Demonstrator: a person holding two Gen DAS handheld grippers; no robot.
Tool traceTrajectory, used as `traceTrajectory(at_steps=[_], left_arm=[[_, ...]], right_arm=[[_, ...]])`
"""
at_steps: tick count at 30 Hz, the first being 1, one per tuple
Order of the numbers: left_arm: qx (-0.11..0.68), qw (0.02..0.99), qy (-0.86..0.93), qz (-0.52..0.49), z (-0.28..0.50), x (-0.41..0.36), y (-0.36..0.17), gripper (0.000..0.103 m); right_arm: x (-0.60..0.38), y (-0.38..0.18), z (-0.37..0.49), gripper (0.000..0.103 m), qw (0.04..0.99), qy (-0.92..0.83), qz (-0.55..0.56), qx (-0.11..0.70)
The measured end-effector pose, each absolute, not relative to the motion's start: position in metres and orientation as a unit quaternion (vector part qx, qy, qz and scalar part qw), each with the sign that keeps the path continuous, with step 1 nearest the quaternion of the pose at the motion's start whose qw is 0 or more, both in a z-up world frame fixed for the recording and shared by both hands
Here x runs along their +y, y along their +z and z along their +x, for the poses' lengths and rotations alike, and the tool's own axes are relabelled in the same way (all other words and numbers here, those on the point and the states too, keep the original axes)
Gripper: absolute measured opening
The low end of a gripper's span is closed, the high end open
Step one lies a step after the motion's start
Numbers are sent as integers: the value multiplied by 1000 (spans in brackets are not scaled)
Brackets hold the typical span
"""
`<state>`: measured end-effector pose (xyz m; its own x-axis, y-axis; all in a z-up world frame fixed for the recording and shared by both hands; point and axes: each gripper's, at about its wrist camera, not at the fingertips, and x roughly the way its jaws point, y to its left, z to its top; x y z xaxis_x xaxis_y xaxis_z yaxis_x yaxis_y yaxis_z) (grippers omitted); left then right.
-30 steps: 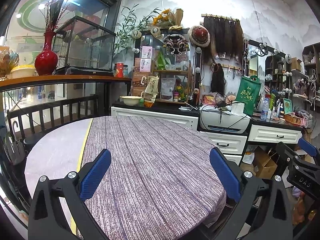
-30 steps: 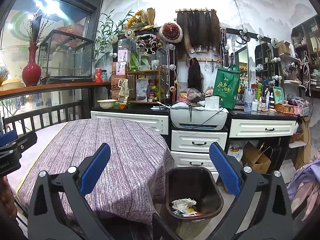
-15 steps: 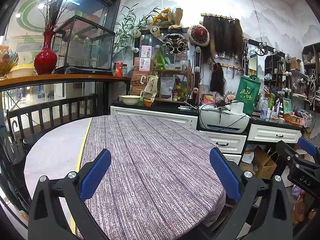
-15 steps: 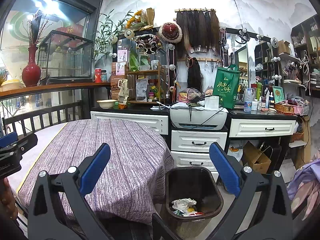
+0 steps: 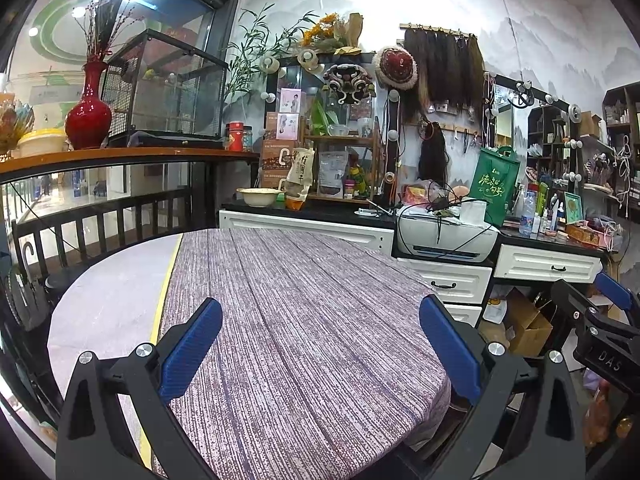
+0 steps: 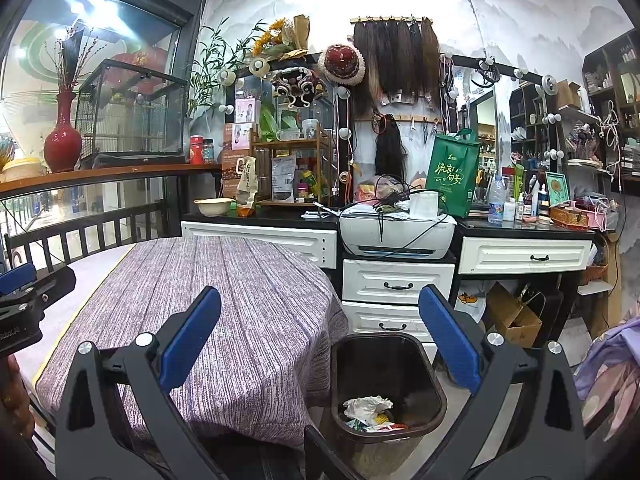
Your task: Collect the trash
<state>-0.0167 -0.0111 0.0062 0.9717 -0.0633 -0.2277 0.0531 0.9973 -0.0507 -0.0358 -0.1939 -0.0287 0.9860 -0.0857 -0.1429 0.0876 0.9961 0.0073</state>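
Observation:
A dark brown trash bin stands on the floor beside the round table, seen in the right wrist view. Crumpled white paper and small coloured scraps lie at its bottom. My right gripper hangs open above the bin and the table's edge, nothing between its blue pads. My left gripper is open over the purple striped tablecloth, holding nothing. No trash shows on the cloth. The right gripper appears at the right edge of the left wrist view.
White drawers and a printer stand behind the bin. A cardboard box sits under the counter. A black railing and a shelf with a red vase run along the left. Cloth lies at right.

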Motion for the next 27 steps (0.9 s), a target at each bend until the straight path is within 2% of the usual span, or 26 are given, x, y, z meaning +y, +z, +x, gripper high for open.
traceTrajectory(at_steps=[27], left_arm=[[115,993,-24,-9,-13,-6,10,98]], right_arm=[[-194,-30,-36,97,996,-44,8,74]])
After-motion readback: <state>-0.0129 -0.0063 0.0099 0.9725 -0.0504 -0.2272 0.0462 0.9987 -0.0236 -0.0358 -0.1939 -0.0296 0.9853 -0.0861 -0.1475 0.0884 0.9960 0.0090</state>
